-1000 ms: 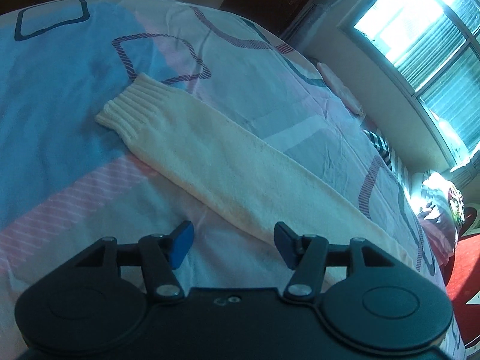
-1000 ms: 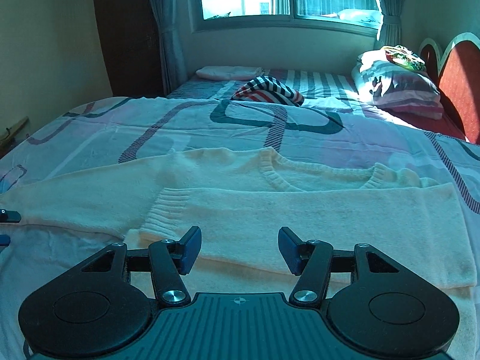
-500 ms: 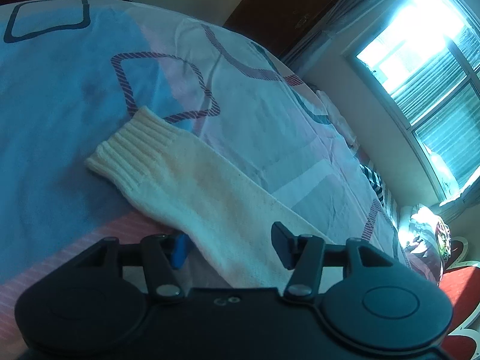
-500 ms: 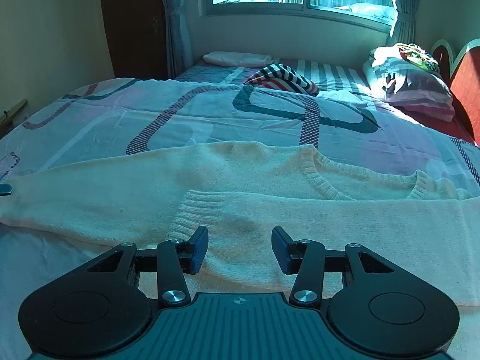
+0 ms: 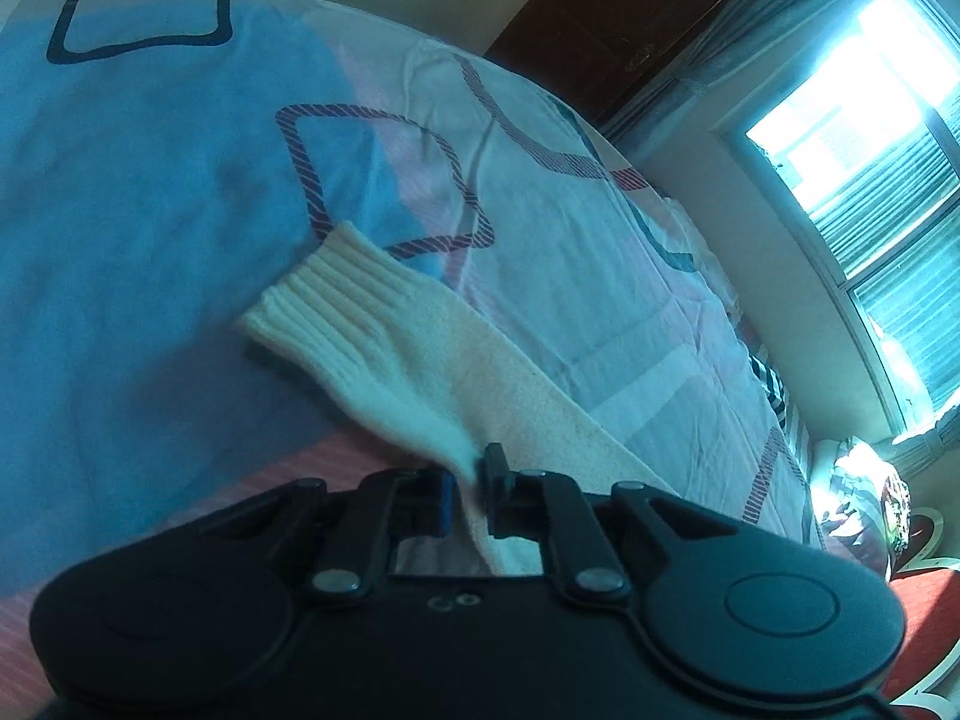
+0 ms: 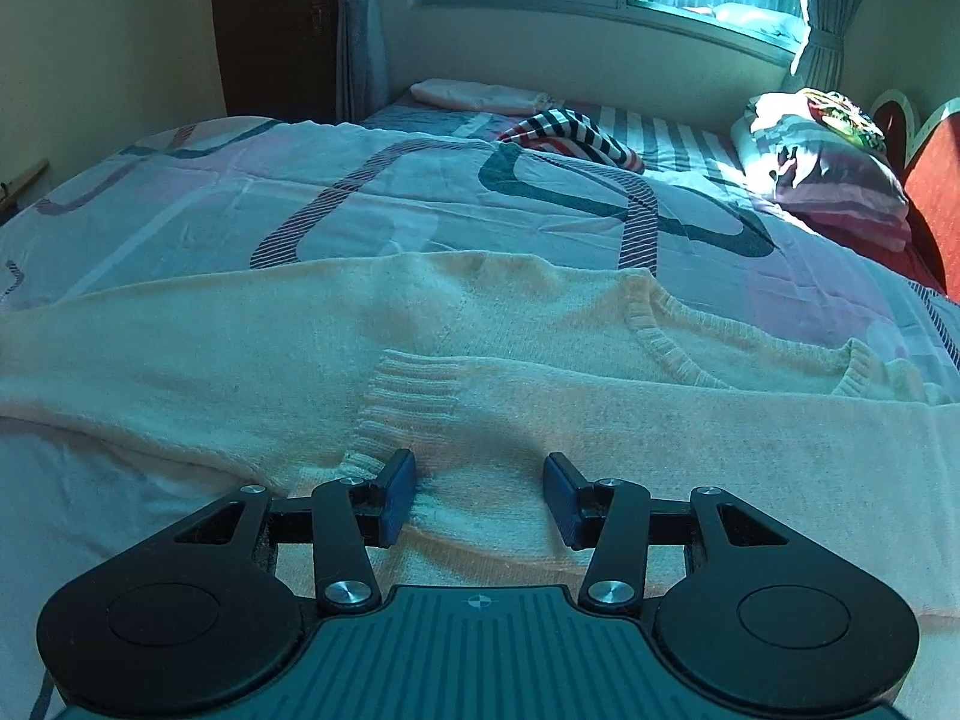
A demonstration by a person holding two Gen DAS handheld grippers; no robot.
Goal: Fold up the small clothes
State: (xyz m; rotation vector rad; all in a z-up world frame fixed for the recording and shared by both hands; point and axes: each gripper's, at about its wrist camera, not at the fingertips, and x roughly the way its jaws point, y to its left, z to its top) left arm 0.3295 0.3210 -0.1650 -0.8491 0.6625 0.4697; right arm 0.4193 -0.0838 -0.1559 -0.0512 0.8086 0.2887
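Note:
A cream knit sweater [image 6: 300,330] lies spread across the bed, neckline [image 6: 690,342] to the right. One sleeve is folded over the body, its ribbed cuff [image 6: 414,390] just ahead of my right gripper [image 6: 480,480]. That gripper is open, its blue pads resting low on the knit with flat cloth between them. In the left wrist view the other sleeve [image 5: 420,360] stretches out over the sheet, ending in a ribbed cuff [image 5: 324,300]. My left gripper [image 5: 471,474] is shut on that sleeve's near edge, and the cloth bunches up between the pads.
The patterned bedsheet [image 5: 150,150] spreads around the sweater. At the far end lie a striped garment [image 6: 576,138], a folded pale cloth [image 6: 480,93] and stacked pillows [image 6: 828,162] by a red headboard [image 6: 936,180]. A window and a dark wardrobe [image 6: 270,30] stand behind.
My left gripper slid in onto the sleeve and its jaws closed on the sleeve's edge. My right gripper came forward and lower over the folded sleeve, jaws slightly narrower.

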